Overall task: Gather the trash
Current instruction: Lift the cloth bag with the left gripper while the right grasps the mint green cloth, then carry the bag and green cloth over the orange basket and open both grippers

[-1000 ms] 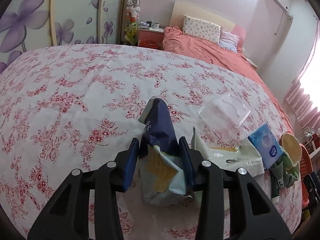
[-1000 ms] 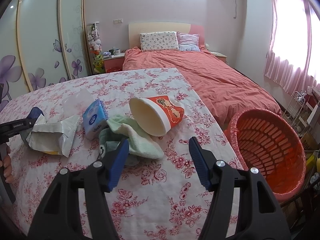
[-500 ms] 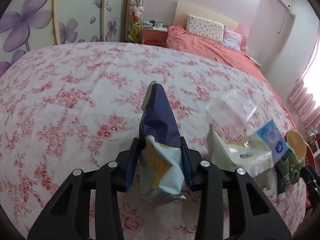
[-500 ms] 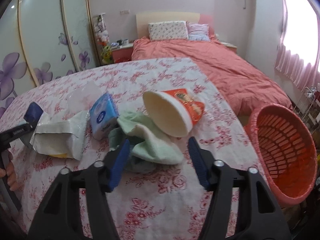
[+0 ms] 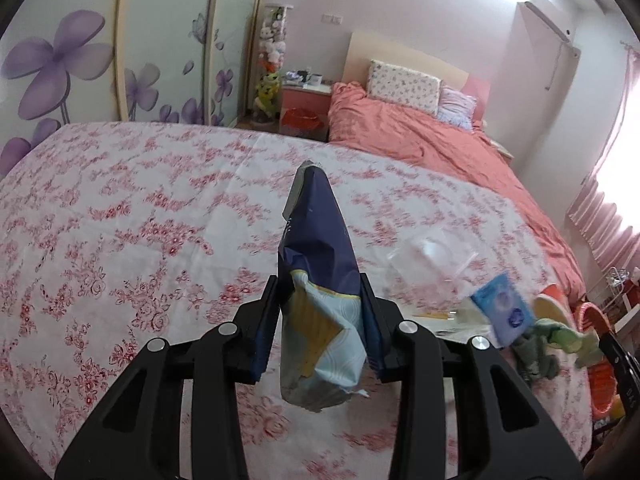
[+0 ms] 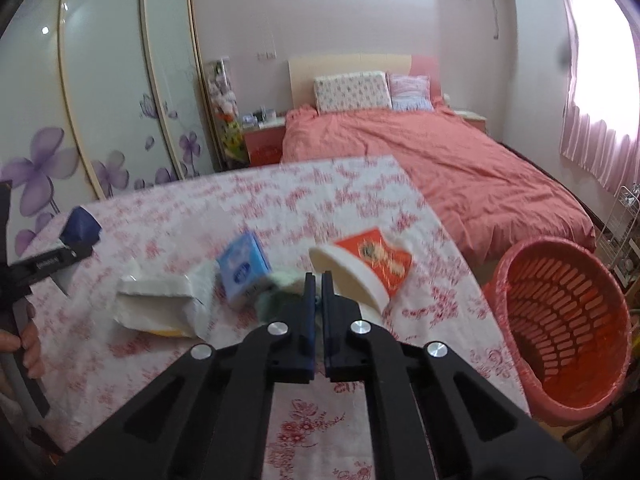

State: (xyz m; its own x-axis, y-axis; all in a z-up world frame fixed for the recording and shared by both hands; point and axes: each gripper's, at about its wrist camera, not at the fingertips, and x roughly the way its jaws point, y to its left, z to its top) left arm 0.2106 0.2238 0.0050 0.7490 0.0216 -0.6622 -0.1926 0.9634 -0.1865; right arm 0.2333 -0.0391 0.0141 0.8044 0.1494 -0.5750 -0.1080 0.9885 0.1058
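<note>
Meanwhile, the left gripper (image 5: 320, 312) is clamping a crumpled navy-and-pale-blue snack bag (image 5: 320, 280) and holding it above the floral tablecloth (image 5: 120, 220). Over on the other side, the right gripper (image 6: 318, 292) is squeezing nearly closed on the green cloth (image 6: 276, 284), which is lying between the blue tissue pack (image 6: 242, 270) and the tipped-over noodle cup (image 6: 368, 268), whose white inside is showing nothing in it. Beside the table, the red basket (image 6: 560, 320) is standing apart from all of it, and only its ribbed wall is showing inside.
</note>
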